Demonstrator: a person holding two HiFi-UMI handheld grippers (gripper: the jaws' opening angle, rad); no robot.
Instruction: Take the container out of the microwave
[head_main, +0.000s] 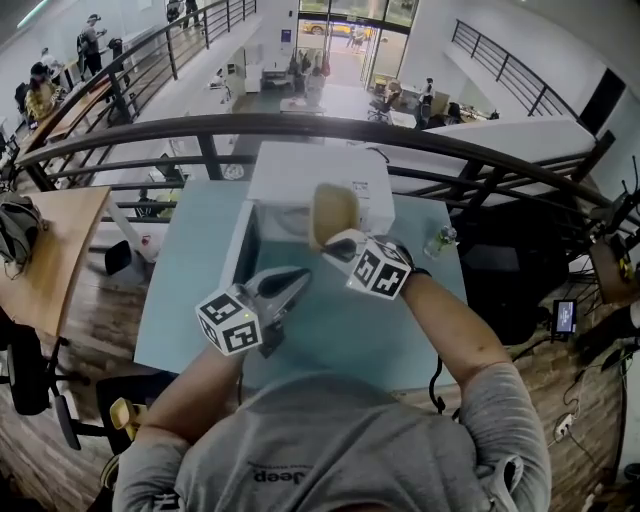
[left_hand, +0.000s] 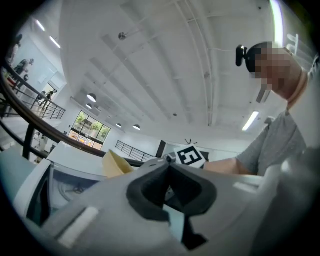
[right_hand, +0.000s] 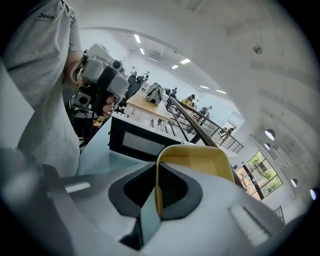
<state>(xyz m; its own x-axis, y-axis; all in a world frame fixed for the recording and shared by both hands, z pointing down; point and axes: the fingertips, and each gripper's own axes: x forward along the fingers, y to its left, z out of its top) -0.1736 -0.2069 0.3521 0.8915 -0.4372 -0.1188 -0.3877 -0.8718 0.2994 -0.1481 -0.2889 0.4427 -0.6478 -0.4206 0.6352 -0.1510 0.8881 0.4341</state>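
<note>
The head camera looks steeply down from above the person onto the tabletop (head_main: 340, 340) and microwave (head_main: 310, 180). Each gripper camera sits close behind its jaws. The one on the left tongs (left_hand: 169, 187) tilts toward the ceiling, and the one on the right tongs (right_hand: 156, 200) faces across the tabletop. All three views share the microwave.

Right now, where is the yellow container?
The yellow container is mid-frame in the head view, its rim clamped in the right gripper's tongs, just in front of the open white microwave.
</note>
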